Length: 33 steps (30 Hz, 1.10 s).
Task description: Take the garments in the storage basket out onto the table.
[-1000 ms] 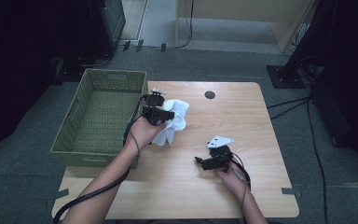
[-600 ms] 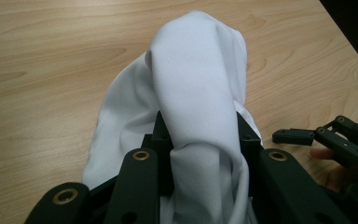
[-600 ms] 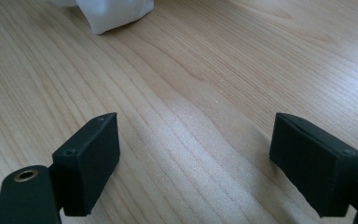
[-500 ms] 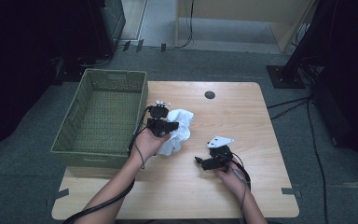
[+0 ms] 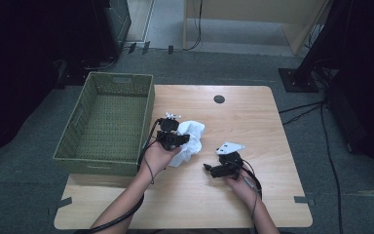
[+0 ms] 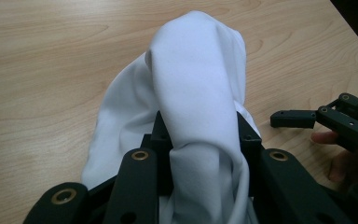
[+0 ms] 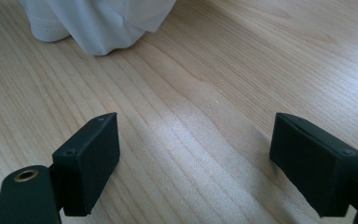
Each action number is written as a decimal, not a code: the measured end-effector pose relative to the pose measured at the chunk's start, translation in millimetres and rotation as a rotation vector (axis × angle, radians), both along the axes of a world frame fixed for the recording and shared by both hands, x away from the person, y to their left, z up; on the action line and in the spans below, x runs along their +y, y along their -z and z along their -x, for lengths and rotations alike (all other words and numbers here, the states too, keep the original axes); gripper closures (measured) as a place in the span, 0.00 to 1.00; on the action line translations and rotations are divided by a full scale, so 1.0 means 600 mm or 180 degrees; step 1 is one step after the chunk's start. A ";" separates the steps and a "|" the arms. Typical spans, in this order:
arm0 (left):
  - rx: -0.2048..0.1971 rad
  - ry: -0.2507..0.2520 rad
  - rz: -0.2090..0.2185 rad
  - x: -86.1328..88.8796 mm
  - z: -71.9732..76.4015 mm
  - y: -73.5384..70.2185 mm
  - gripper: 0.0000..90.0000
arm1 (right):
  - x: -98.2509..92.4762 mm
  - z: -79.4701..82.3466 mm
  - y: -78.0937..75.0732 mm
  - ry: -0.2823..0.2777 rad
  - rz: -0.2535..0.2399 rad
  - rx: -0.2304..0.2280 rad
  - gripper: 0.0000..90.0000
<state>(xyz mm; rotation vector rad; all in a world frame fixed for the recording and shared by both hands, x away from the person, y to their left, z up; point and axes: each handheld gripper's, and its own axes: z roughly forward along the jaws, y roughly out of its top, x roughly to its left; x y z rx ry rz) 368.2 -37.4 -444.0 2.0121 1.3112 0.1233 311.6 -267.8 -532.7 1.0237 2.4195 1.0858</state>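
pale wood grain runs across the table (image 5: 253, 122), which stands on grey carpet with a green woven basket (image 5: 108, 122) at its left edge. from the high view, the left gripper (image 5: 182, 139) holds a bunched white cloth (image 5: 191, 139) just beside the basket's right wall, and the right gripper (image 5: 213, 170) rests low on the table, apart from the cloth, pointing toward it.

along the left gripper view, the fingers (image 6: 161, 128) pinch a thick fold of the white cloth (image 6: 200, 79), which stands up in a hump over them while the rest trails onto the table. the grip looks deep and secure. to do this step well, keep that pinch steady and lower the cloth until its loose hem lies flat, so a free edge shows for the other hand.

along the right gripper view, the fingers (image 7: 91, 161) are spread wide with bare table between them, and the cloth's lower edge (image 7: 100, 28) lies ahead. it should likely slide in low and level, take one layer near a corner, not the whole bunch, then close.
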 end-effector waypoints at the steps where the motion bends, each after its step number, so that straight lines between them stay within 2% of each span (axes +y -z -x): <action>1: -0.0007 -0.0005 -0.0008 -0.001 0.001 0.002 0.77 | 0.000 0.000 0.000 0.0000 0.0000 0.0001 0.18; 11: 0.0018 0.0047 0.0005 -0.011 0.007 0.028 0.77 | 0.000 0.000 0.000 0.0002 0.0002 0.0002 0.18; 18: -0.0033 0.0056 0.0034 -0.009 0.010 0.047 0.76 | 0.000 0.000 0.000 0.0000 0.0001 0.0006 0.18; 19: -0.0070 0.0061 0.0036 -0.009 0.010 0.049 0.75 | 0.000 0.000 0.000 0.0000 0.0001 0.0004 0.18; 24: -0.0122 0.0106 -0.0041 -0.014 0.011 0.063 0.74 | 0.000 0.000 0.000 0.0002 0.0000 0.0010 0.18; 33: -0.0149 0.0163 -0.0020 -0.022 -0.002 0.084 0.71 | 0.000 0.000 0.000 0.0000 0.0003 0.0000 0.18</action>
